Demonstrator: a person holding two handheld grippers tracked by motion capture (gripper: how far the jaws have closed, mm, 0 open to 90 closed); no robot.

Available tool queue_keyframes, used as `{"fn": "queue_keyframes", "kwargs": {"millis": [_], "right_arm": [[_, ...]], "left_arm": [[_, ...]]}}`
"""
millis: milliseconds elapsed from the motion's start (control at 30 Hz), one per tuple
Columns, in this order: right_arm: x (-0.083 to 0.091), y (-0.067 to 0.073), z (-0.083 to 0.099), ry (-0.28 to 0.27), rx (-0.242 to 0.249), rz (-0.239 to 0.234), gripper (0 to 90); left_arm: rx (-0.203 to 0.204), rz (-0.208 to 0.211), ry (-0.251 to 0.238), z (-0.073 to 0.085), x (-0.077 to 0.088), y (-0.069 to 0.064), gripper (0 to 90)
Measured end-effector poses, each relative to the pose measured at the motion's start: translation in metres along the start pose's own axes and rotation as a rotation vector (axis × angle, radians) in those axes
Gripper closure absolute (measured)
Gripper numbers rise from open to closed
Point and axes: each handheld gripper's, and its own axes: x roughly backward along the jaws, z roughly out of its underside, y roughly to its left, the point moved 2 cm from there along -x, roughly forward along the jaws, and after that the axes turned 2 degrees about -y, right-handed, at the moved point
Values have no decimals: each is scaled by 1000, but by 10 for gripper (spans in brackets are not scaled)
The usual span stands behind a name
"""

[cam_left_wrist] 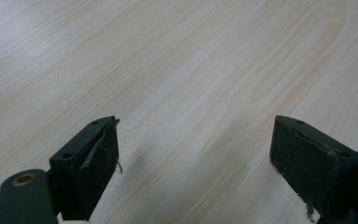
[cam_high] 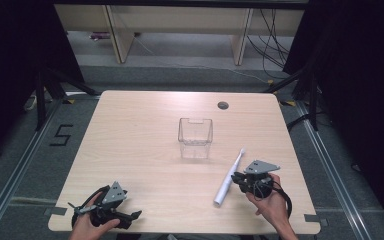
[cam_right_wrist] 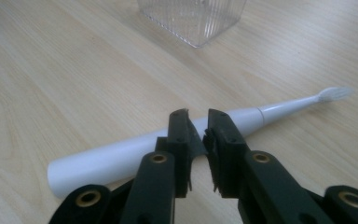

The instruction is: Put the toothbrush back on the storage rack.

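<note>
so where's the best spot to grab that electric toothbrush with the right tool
Grip the toothbrush on its thick white handle, near the middle, not the thin neck or brush head. It lies flat on the table, so come down from above with the right tool opened wider, jaws straddling the handle crosswise.

Both grippers are black; the left gripper (cam_high: 111, 207) and right gripper (cam_high: 252, 179) carry grey triangular plates; brass rivets; black cables trail.
</note>
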Motion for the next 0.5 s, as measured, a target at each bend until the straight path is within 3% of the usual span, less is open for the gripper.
{"fn": "queue_keyframes", "kwargs": {"millis": [67,100,133,367,500], "right_arm": [[-2,0,-1,-21,28,-3,840],[-3,3,-2,-24,13,-6,851],[-3,2,-3,-29,44,-9,863],[-10,13,-8,-25,54,-73,900],[-14,19,-10,-21,64,-82,900]], "left_arm": [[3,0,-1,0,0,0,151],[3,1,-1,0,0,0,151],[1,2,0,0,0,0,151],[11,2,-1,0,-1,-1,151],[0,3,1,0,0,0,151]]}}
